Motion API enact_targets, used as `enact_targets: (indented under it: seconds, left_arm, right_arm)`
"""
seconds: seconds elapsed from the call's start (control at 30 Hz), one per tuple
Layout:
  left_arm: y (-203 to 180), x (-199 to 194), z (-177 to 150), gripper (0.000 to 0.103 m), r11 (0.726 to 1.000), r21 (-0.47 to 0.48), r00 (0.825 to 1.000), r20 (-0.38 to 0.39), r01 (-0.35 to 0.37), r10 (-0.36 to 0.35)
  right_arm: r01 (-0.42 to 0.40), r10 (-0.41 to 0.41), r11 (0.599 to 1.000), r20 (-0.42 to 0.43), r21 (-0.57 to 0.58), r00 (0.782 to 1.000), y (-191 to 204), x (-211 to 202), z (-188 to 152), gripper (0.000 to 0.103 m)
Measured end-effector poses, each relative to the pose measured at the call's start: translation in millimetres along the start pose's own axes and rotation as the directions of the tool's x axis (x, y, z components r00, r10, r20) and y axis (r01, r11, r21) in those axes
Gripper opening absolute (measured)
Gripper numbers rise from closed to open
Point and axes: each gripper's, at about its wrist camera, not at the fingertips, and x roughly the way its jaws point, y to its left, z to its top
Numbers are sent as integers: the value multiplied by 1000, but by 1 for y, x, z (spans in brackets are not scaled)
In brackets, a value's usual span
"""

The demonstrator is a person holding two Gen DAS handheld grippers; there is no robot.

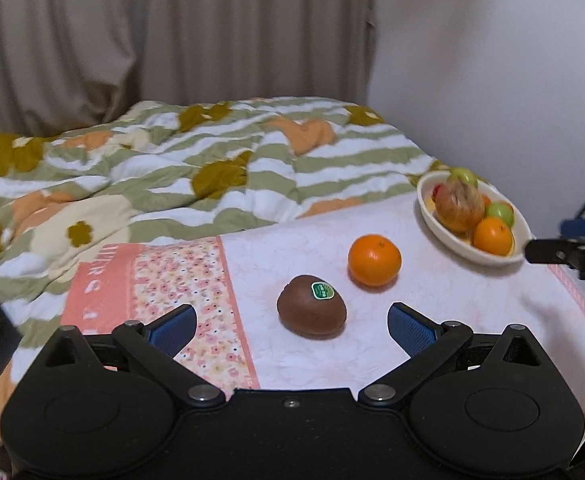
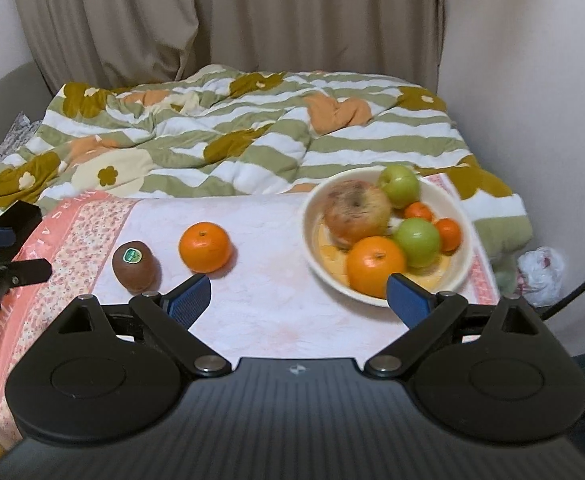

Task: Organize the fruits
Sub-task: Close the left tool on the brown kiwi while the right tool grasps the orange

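Kiwi [image 1: 311,311]: dead ahead of left gripper [image 1: 292,326], long axis crosswise (sticker up)
Nearer: left
Right gripper [image 2: 298,298]: spread, empty
Left: spread, empty

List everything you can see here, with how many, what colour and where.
kiwi: one, brown with green sticker, on the pink cloth, left of the loose orange
loose orange: one, on the cloth, between kiwi and bowl
bowl: one, cream, right end of the cloth
fruit in bowl: one mottled apple, two green apples, three oranges
pink cloth: one, under the fruit
quilt: one, green and white stripes, behind the cloth
curtain: beige, at the back
left hand-held gripper: open, at the kiwi
right hand-held gripper: open, above the cloth
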Motion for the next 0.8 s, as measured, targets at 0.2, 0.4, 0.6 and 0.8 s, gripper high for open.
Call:
enact_targets:
  seconds: [0.2,0.4,0.6,0.8]
  left_arm:
    - [14,35,3,103,996,56,997,-35,70,-68]
    - [6,69,8,103,982,159,992,-99,97,-82]
    - [-3,96,10,101,964,230,983,-156,132,-98]
    - [-9,116,14,91,953,262,976,-192,151,-102]
  right_arm:
    - [-33,31,997,-29,-65,999,28,43,4,103]
    - [-90,81,987,-71,-131,994,44,83,14,103]
    - [-147,126,972,-124,-184,984,48,116,24,103]
    - [-200,167,956,-165,-214,972,51,139,29,103]
